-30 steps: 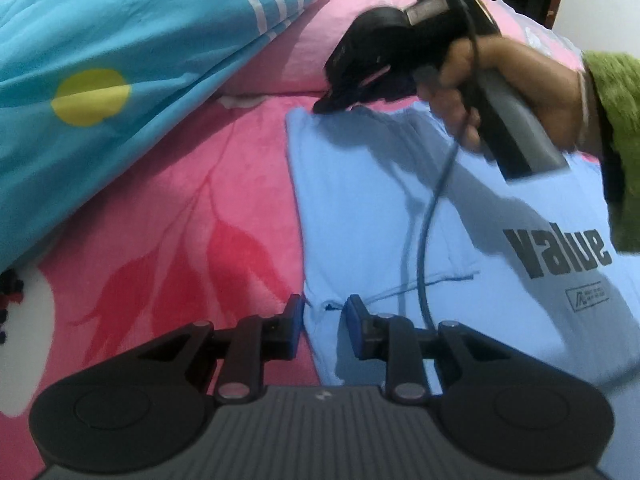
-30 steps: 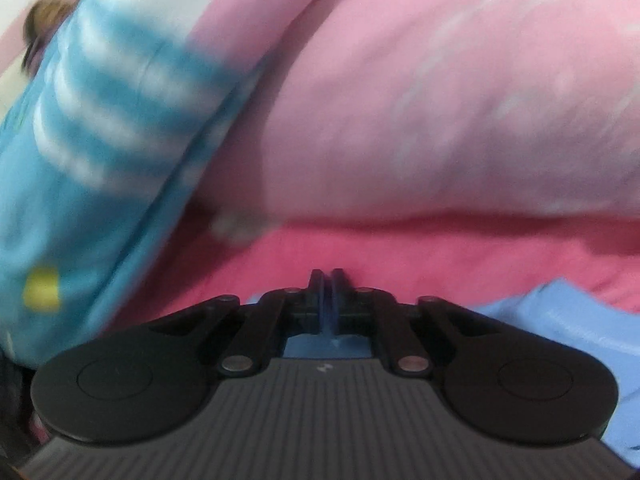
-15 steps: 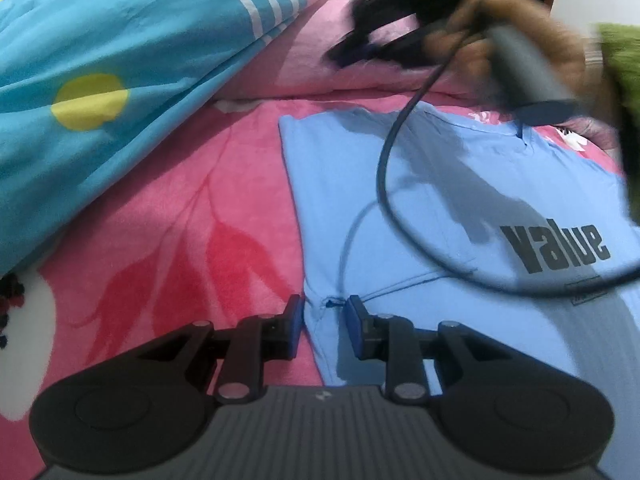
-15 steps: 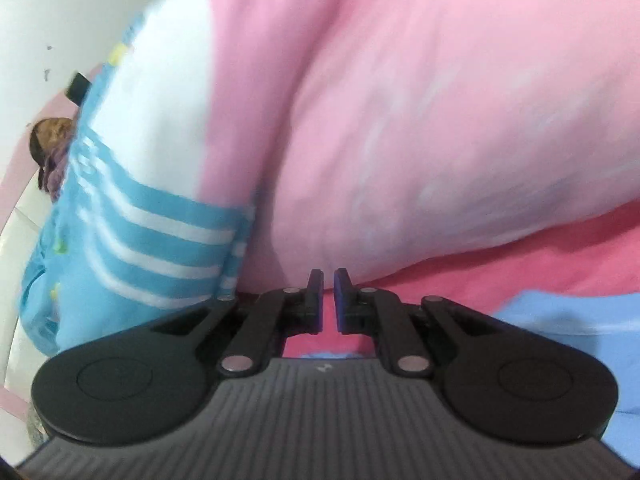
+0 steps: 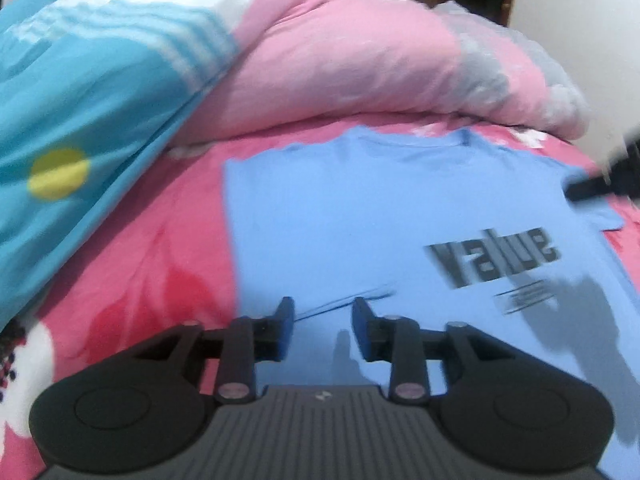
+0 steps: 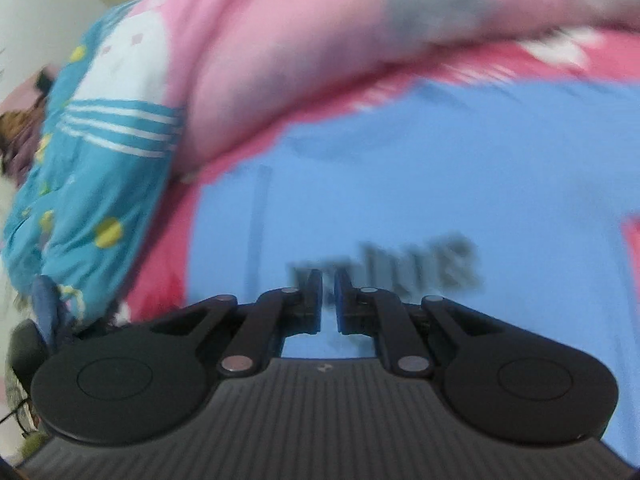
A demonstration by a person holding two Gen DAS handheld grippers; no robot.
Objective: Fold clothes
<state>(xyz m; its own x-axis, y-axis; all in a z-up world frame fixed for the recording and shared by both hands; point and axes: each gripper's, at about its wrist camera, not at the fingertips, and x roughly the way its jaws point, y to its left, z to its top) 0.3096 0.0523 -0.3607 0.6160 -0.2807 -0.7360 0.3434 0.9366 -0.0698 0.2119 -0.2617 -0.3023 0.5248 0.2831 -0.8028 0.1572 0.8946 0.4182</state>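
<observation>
Left tongs [image 5: 322, 330] gape empty over the light-blue T-shirt [image 5: 360, 216]; right tongs [image 6: 328, 300], nearly closed (a slim gap), grip nothing. The shirt lies flat on the pink floral bed [image 5: 152, 264], below a bunched pink quilt [image 5: 340, 68].

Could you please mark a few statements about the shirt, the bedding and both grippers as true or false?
1. The light blue T-shirt lies spread on the pink floral blanket. True.
2. The left gripper is clamped on the shirt. False: its jaws stand apart, with nothing between them.
3. The shirt's print reads "value". True.
4. The right gripper is wide open. False: only a narrow gap shows, with nothing in it.
5. The blue striped quilt covers the shirt. False: it lies beside the shirt.
</observation>
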